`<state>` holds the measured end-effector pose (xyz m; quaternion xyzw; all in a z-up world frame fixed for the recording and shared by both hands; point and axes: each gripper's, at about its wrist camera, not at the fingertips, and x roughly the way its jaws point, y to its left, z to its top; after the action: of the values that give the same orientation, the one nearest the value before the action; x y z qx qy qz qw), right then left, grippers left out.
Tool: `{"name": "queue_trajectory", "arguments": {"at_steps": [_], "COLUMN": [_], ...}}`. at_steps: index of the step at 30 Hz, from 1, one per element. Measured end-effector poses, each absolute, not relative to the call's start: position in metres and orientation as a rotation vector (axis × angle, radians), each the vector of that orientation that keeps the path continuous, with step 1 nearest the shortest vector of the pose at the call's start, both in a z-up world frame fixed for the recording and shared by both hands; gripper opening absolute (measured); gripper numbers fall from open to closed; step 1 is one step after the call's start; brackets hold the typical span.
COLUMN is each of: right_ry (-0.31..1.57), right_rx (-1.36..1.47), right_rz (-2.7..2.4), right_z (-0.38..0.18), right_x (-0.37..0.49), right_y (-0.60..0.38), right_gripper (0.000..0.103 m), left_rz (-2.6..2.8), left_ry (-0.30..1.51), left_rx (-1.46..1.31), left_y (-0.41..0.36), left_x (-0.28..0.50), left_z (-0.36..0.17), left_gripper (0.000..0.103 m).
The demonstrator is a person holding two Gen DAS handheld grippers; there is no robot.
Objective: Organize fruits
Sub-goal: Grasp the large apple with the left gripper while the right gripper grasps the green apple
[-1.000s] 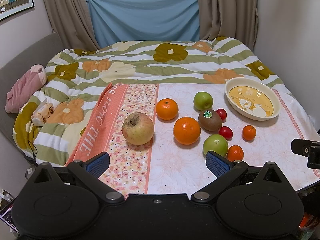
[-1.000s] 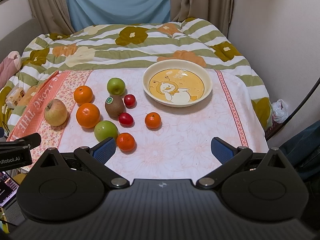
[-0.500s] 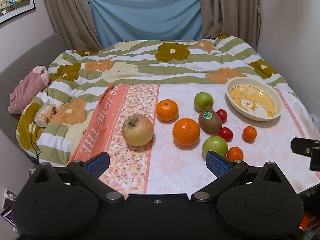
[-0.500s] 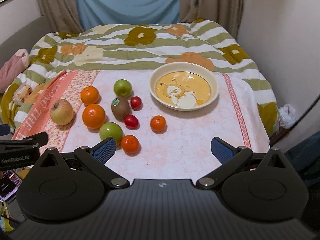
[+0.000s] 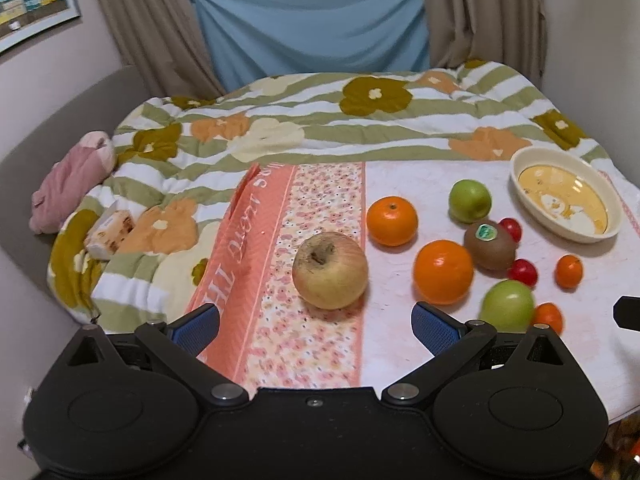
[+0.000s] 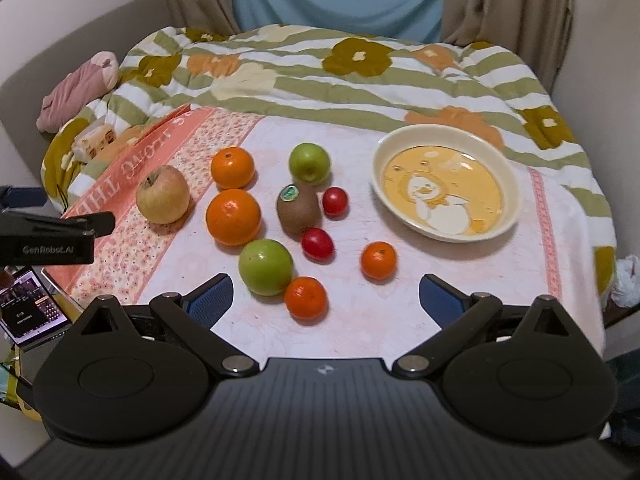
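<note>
Through my right wrist view, going left to right, I saw the left gripper's black body (image 6: 56, 232) poking in at the left edge, then the yellowish-pink russet apple (image 6: 162, 195) sitting on the floral orange band of the pink patterned tablecloth (image 6: 400, 312). Right of it lay two large oranges, one (image 6: 232, 167) above the other (image 6: 233, 217), with a green apple (image 6: 266, 267) lower down and a second green apple (image 6: 309, 162) higher up near the centre. A brown kiwi with a green sticker (image 6: 298, 208) sat between them, flanked by two red cherry tomatoes (image 6: 335, 201) (image 6: 317, 243). Two small tangerines (image 6: 306, 297) (image 6: 378, 260) lay in the lower middle, well apart from each other. At the right of the frame stood the cream oval dish with a yellow duck picture (image 6: 446, 184), holding no fruit. My right gripper (image 6: 324, 302) hovered at the bottom of the frame, its blue-padded fingers spread wide and gripping nothing. In the left wrist view, my left gripper (image 5: 316, 326) likewise had its fingers wide apart and unloaded, with the russet apple (image 5: 330, 271) just beyond the gap between them. A striped flower-print quilt (image 5: 320, 128) filled the upper half of the frame.
</note>
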<state>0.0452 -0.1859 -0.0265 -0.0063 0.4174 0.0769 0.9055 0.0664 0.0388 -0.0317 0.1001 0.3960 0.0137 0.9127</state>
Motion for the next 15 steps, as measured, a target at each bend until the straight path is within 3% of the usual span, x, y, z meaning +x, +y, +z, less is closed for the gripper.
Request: {"name": "queue_trajectory", "arguments": {"at_steps": [15], "right_ry": [0.938], "right_rx": [-0.023], "right_rz": [0.098], "right_z": [-0.084], "right_x": [0.098], "right_y": [-0.123], "right_gripper": [0.103], "left_rz": [-0.27], "left_ry": [0.874], "left_rx": [0.349], "left_y": [0.062], "left_x": [0.153], "left_z": [-0.098], "left_gripper": [0.099]}}
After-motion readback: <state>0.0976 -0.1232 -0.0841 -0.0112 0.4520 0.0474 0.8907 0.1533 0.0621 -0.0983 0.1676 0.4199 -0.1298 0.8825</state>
